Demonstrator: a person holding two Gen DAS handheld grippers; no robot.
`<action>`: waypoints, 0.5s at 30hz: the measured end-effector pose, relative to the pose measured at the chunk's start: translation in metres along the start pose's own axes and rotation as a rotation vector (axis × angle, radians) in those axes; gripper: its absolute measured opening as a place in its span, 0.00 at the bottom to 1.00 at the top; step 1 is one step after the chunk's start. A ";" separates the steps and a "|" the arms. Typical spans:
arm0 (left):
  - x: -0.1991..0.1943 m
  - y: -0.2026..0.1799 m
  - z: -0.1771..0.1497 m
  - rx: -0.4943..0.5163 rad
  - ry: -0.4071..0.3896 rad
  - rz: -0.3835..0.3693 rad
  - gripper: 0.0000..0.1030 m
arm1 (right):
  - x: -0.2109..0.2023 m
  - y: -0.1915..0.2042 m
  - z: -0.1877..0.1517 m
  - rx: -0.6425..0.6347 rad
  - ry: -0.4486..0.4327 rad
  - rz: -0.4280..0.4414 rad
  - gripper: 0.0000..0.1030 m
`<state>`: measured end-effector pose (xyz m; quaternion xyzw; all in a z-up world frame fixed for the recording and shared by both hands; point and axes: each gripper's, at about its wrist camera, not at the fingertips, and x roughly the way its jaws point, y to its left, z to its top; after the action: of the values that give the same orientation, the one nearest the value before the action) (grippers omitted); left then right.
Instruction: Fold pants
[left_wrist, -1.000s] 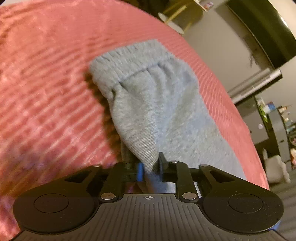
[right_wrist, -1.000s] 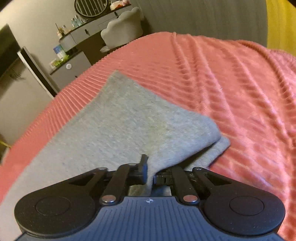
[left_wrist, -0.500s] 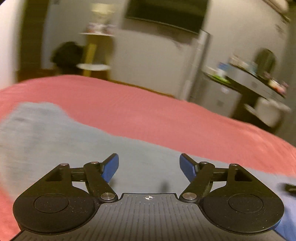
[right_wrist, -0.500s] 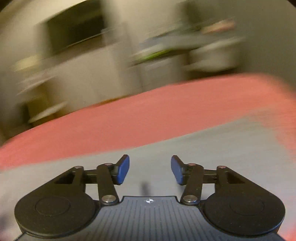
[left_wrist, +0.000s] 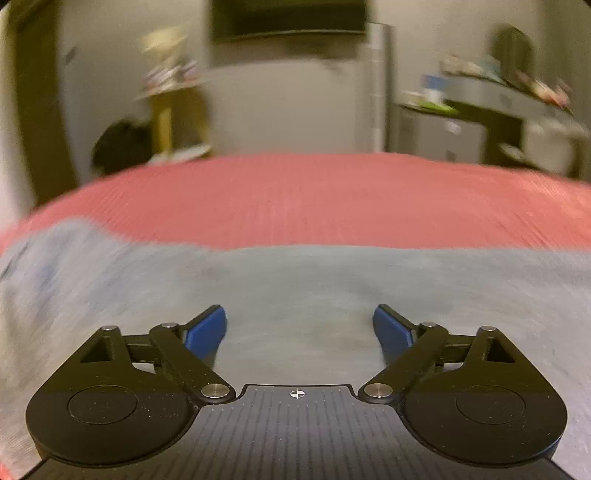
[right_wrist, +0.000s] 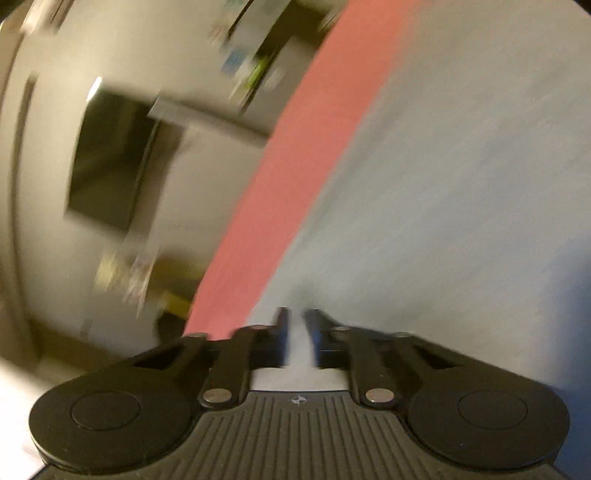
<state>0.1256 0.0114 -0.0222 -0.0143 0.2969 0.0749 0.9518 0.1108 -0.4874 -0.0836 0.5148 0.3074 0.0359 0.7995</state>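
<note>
The grey pants (left_wrist: 295, 280) lie spread across the red ribbed bedspread (left_wrist: 314, 199). In the left wrist view they fill the foreground from edge to edge. My left gripper (left_wrist: 299, 326) hovers over them with its blue pads (left_wrist: 207, 328) far apart and still opening, nothing pinched between them. The right wrist view is rolled and blurred. There the pants (right_wrist: 461, 177) fill the right side. My right gripper (right_wrist: 298, 323) has its jaws drawn together at the cloth's near edge, with a pale strip of the fabric caught between them.
Beyond the bed's far edge stand a wall with a dark screen (left_wrist: 288, 18), a yellow side table (left_wrist: 173, 110) with a dark shape beside it, and a cluttered dresser (left_wrist: 498, 96) at the right. Red bedspread (right_wrist: 280, 177) borders the pants.
Both grippers let go of the folded pants and swung round over them. The left jaws spread wide. The right jaws opened, then closed again on cloth as that view rolled sideways.
</note>
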 end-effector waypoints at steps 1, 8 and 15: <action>-0.002 0.015 0.001 -0.045 0.012 0.014 0.95 | -0.018 -0.008 0.004 0.008 -0.040 -0.026 0.00; -0.018 0.083 0.014 -0.209 0.139 0.372 0.86 | -0.151 -0.038 0.021 0.146 -0.308 -0.359 0.06; -0.069 0.057 0.011 -0.372 0.152 0.087 0.87 | -0.220 -0.056 -0.009 0.225 -0.310 -0.283 0.58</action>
<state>0.0669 0.0595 0.0271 -0.1825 0.3494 0.1683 0.9035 -0.0868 -0.5886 -0.0337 0.5517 0.2523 -0.1904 0.7718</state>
